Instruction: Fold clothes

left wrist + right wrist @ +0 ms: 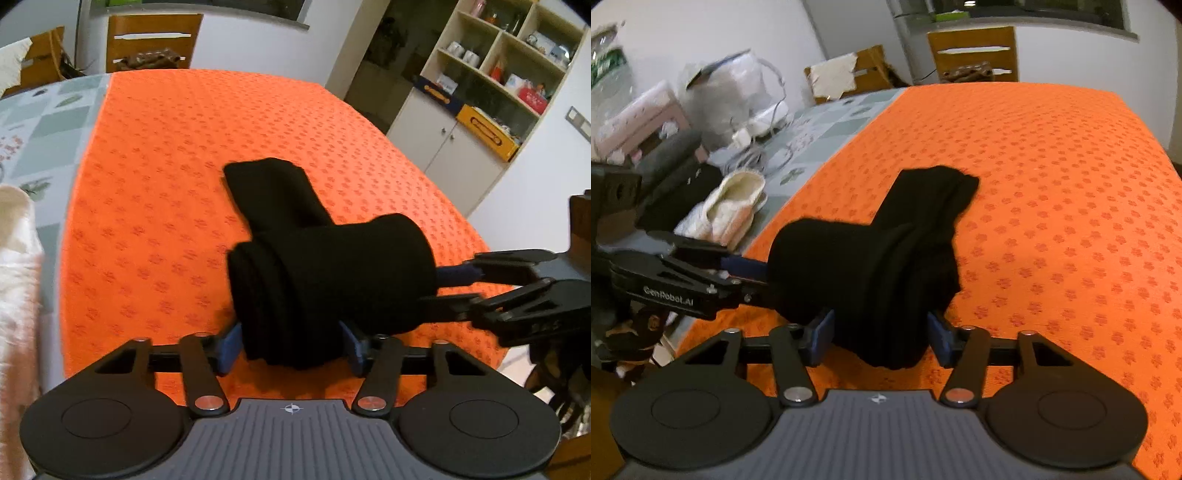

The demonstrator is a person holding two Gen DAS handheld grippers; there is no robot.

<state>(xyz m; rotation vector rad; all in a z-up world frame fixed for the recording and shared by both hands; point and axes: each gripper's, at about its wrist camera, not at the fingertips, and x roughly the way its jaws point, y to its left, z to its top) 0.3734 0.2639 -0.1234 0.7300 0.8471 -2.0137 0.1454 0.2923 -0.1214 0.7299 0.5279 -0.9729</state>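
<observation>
Presently: black garment, rolled into a thick bundle, centre of frame on the orange-clothed table, one flat end trailing toward the upper middle. Left gripper, jaws pinching the bundle's near end. Right gripper, jaws pinching the bundle's other end. White folded cloth, left of frame, well apart.

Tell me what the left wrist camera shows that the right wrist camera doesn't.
Only the left wrist view shows the shelf unit with cups and boxes, and the right gripper entering from its right edge.

Only the right wrist view shows the pale slippers, the cables, and the left gripper entering from its left edge.

Both show the orange cloth and the black garment, bunched between each gripper's jaws.
</observation>
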